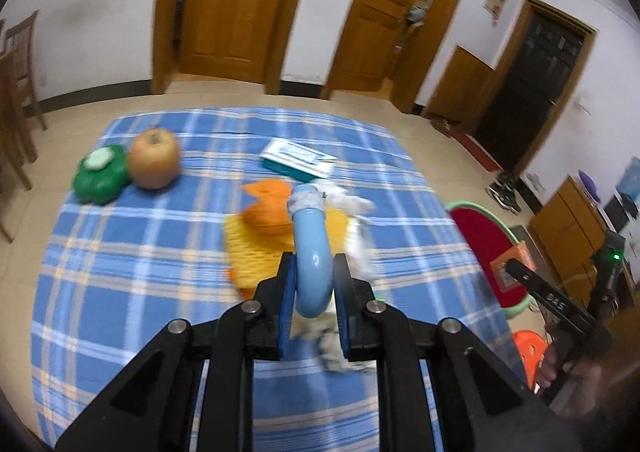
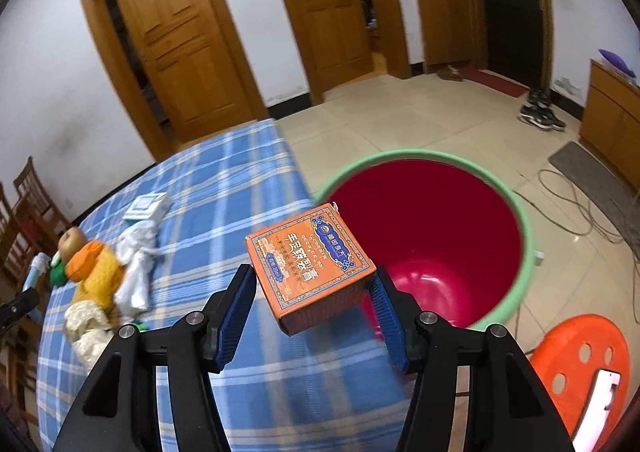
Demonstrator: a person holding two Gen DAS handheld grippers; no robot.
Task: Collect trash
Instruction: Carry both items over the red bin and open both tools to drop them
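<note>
In the left wrist view my left gripper (image 1: 314, 258) is shut on a light blue tube (image 1: 310, 236) with a grey cap, lifted above the blue plaid tablecloth (image 1: 140, 292). My right gripper (image 2: 314, 276) is shut on an orange printed box (image 2: 308, 264), held over the table's edge right beside a red bin with a green rim (image 2: 524, 220). That bin (image 1: 480, 208) also shows at the right of the left wrist view, with the box (image 1: 514, 264) in front of it. White crumpled tissue (image 2: 138, 264) lies on the cloth.
On the cloth are an apple (image 1: 154, 158), a green toy pepper (image 1: 100, 174), a teal and white box (image 1: 296, 160) and an orange and yellow plush toy (image 1: 266, 220). An orange stool (image 2: 580, 364) stands beside the bin. Cables (image 2: 580, 212) run across the floor; wooden chairs (image 1: 20, 64) stand at the left.
</note>
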